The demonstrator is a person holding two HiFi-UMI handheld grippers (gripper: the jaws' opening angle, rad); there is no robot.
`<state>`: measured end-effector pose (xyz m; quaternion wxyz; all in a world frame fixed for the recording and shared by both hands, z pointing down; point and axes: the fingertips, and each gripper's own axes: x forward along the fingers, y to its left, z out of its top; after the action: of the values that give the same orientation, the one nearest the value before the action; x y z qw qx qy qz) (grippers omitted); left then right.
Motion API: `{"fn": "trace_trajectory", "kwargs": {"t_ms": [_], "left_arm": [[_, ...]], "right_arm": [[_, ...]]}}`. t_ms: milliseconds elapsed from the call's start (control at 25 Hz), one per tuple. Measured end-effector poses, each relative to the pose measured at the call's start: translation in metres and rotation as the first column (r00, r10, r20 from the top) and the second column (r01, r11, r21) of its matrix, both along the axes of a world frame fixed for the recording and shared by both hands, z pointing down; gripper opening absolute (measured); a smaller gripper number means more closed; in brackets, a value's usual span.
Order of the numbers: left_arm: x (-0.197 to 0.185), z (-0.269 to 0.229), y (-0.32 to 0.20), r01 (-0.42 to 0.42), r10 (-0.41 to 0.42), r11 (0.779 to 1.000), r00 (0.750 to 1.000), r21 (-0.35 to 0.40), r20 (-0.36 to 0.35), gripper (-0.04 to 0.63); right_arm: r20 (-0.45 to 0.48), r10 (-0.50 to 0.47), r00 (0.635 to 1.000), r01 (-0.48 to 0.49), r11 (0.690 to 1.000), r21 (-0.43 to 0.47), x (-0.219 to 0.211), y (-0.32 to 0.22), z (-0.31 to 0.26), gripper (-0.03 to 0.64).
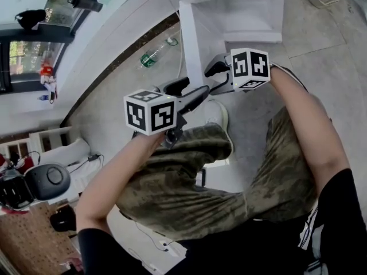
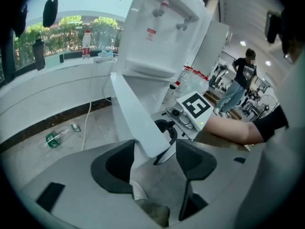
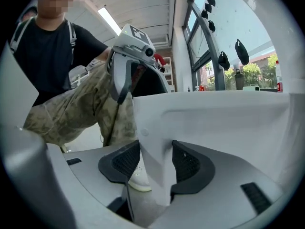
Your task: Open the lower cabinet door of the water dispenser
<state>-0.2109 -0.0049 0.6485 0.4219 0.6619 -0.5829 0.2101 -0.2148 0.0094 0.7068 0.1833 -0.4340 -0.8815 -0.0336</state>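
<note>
Right gripper (image 3: 156,162) grasps edge of white plastic lower cabinet door (image 3: 214,123). Left gripper (image 2: 155,159) released, jaws apart at door's corner.

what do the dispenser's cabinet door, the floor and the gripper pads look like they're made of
Cabinet door: likely moulded plastic, smooth matte white, with a rounded edge.
Floor: probably stone or ceramic tile, mottled grey with joint lines.
Right gripper's pads: probably rubber, matte black with a fine grid texture.
</note>
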Motion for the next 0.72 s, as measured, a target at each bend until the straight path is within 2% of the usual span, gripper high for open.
{"fn": "trace_trajectory", "kwargs": {"t_ms": [80, 360, 520, 720], "left_arm": [[-0.009, 0.0, 0.002, 0.017, -0.017, 1.0, 0.999, -0.005, 0.03, 0.228], [-0.013, 0.002, 0.003, -0.006, 0.006, 1.0, 0.999, 0.001, 0.033, 0.229], [-0.019, 0.004, 0.006, -0.021, 0.021, 1.0, 0.999, -0.014, 0.042, 0.227], [-0.034, 0.003, 0.014, -0.04, 0.043, 0.999, 0.994, -0.034, 0.096, 0.224]], "right_arm": [[0.002, 0.014, 1.0, -0.014, 1.0, 0.01, -0.005, 0.003, -0.001, 0.201], [0.0, 0.03, 1.0, -0.03, 0.998, 0.046, -0.006, 0.003, 0.001, 0.198], [0.002, 0.072, 0.997, -0.071, 0.995, 0.072, -0.007, -0.003, 0.002, 0.198], [0.021, 0.091, 0.996, -0.092, 0.995, 0.025, -0.014, 0.0, -0.008, 0.196]]}}
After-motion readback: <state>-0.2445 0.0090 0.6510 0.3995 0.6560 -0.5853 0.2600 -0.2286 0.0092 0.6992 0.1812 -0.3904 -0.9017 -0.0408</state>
